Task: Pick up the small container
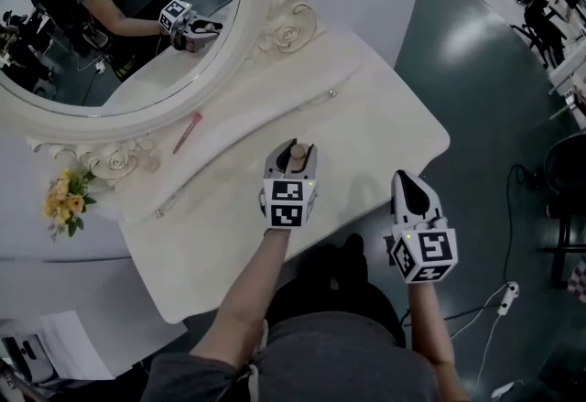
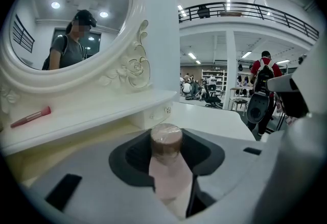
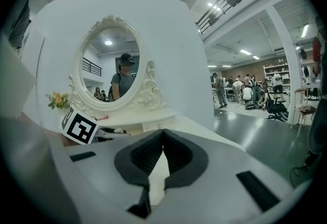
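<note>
White vanity top (image 1: 366, 125) — left hand-held gripper (image 1: 294, 156) clasps upright small container (image 2: 166, 151), cap up.

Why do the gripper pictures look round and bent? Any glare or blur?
Both gripper views are wide-angle: the corners go black and straight lines bow, and the mirror leans in the right gripper view; in the left gripper view the near container looks slightly soft, and a mosaic hides the reflected face; the head view shows ceiling-light glare on the floor.

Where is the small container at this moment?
In the head view's middle, the small container is upright between the jaws of the left gripper, at the white table in front of the oval mirror.
</note>
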Demonstrator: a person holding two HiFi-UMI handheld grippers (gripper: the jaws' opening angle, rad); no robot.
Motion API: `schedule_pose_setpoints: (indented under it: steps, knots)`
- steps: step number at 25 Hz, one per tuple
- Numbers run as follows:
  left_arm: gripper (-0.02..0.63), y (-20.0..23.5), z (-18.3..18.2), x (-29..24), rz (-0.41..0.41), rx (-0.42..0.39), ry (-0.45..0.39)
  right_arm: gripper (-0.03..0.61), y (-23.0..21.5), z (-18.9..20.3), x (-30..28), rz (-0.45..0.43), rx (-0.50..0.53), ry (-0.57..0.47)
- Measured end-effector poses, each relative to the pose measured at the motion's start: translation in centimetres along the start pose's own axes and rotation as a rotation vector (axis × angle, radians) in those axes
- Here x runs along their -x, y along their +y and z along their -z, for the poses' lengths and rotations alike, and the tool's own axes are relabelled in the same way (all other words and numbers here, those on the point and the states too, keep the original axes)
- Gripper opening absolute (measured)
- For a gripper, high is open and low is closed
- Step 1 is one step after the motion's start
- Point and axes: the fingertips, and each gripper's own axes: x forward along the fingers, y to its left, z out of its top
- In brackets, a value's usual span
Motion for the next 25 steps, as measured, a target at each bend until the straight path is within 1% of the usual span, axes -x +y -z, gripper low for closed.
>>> schedule_pose_setpoints:
  steps: [6,11,13,25]
  knots:
    - [0.138,0.3,0.0,0.0,-0.01,0.047,0.018,0.003,0.2,-0.3,-0.7,-0.054,0.01,0.005]
    - [0.135,0.3,0.1,0.4,-0.02,0.052,0.036,0.004,-0.2,-0.3,-0.8,-0.077,0.012,0.007]
    - [0.133,0.2,-0.1,0.7,-0.026,0.059,0.029,0.003,-0.5,-0.3,-0.9,-0.084,0.012,0.005]
    - [0.133,0.1,-4.9,3.4,-0.05,0.049,-0.046,0.003,-0.9,-1.5,-1.5,-0.132,0.026,-0.019]
